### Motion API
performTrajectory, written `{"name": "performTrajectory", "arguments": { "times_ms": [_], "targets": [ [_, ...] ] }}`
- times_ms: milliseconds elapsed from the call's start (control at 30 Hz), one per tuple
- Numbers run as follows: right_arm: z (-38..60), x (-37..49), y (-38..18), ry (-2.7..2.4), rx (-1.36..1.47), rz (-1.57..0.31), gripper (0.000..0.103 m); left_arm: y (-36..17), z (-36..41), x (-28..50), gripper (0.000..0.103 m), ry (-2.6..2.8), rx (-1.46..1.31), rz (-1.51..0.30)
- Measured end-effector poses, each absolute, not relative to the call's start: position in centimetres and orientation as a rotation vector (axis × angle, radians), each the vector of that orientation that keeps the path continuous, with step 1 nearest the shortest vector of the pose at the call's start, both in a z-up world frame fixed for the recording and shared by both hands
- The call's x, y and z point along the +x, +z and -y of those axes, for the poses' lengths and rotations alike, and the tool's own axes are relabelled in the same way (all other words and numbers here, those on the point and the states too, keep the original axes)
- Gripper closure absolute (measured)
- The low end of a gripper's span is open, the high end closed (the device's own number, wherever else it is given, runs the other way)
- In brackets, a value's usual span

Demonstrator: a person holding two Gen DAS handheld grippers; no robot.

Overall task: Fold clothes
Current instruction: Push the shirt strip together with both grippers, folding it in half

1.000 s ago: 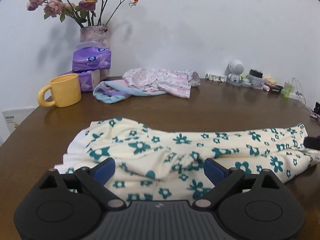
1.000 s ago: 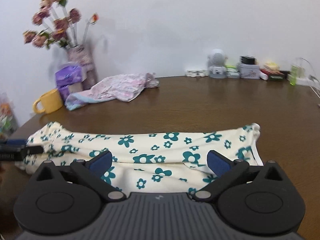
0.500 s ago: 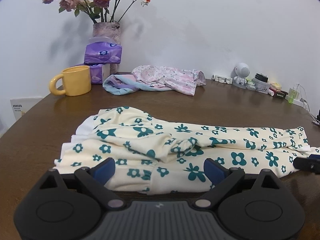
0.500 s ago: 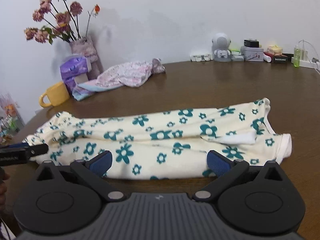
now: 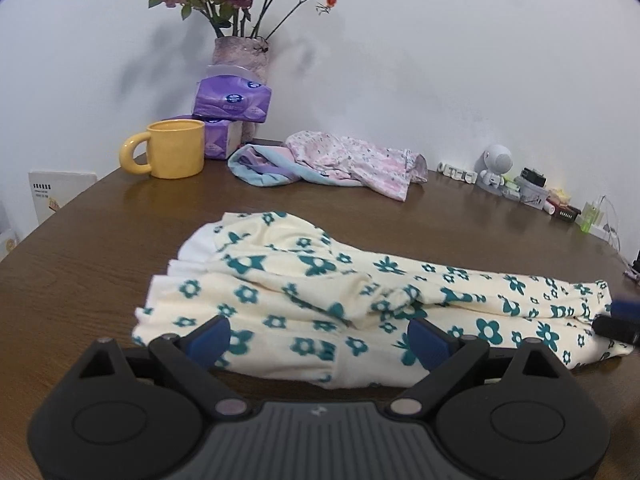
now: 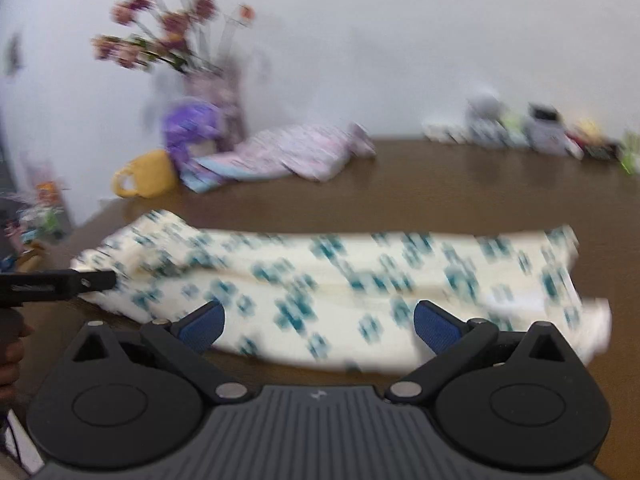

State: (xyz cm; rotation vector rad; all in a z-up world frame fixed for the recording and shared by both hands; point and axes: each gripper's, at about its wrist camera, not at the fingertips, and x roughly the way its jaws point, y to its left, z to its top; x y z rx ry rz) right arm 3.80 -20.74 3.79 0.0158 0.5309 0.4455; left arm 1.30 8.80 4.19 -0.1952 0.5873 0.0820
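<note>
A cream garment with teal flowers (image 5: 360,300) lies folded into a long strip on the brown table (image 5: 120,240). My left gripper (image 5: 318,338) is open, its blue pads just short of the strip's near edge toward its left end. In the blurred right wrist view the same garment (image 6: 340,280) stretches across, and my right gripper (image 6: 318,326) hovers open before its near edge. Nothing is held by either. A finger of the left gripper (image 6: 60,282) pokes in at the strip's left end; the right one's tip (image 5: 618,322) shows at the strip's right end.
At the back of the table lie a pink and blue pile of clothes (image 5: 332,164), a yellow mug (image 5: 174,154), purple tissue packs (image 5: 232,98) and a vase of dried roses (image 5: 240,54). Small gadgets and a white figurine (image 5: 496,164) line the far right edge.
Both grippers have drawn back toward the near table edge and stayed open. The garment now lies flatter and farther from the fingers. The right wrist view has gone blurry from motion.
</note>
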Motion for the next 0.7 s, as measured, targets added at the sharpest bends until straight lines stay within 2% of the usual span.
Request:
{"name": "performTrajectory", "arguments": {
  "times_ms": [233, 467, 700],
  "targets": [
    [12.8, 7.3, 8.0, 0.774, -0.350, -0.538, 0.000, 4.5, -13.2, -0.1, 0.008, 0.044, -0.217, -0.598],
    [3.1, 11.5, 6.9, 1.005, -0.647, -0.624, 0.001, 4.7, -16.2, -1.7, 0.007, 0.014, -0.212, -0.626],
    [-2.5, 14.5, 4.1, 1.150, -0.758, -0.752, 0.015, 5.1, -17.4, -0.6, 0.007, 0.011, -0.147, -0.693]
  ]
}}
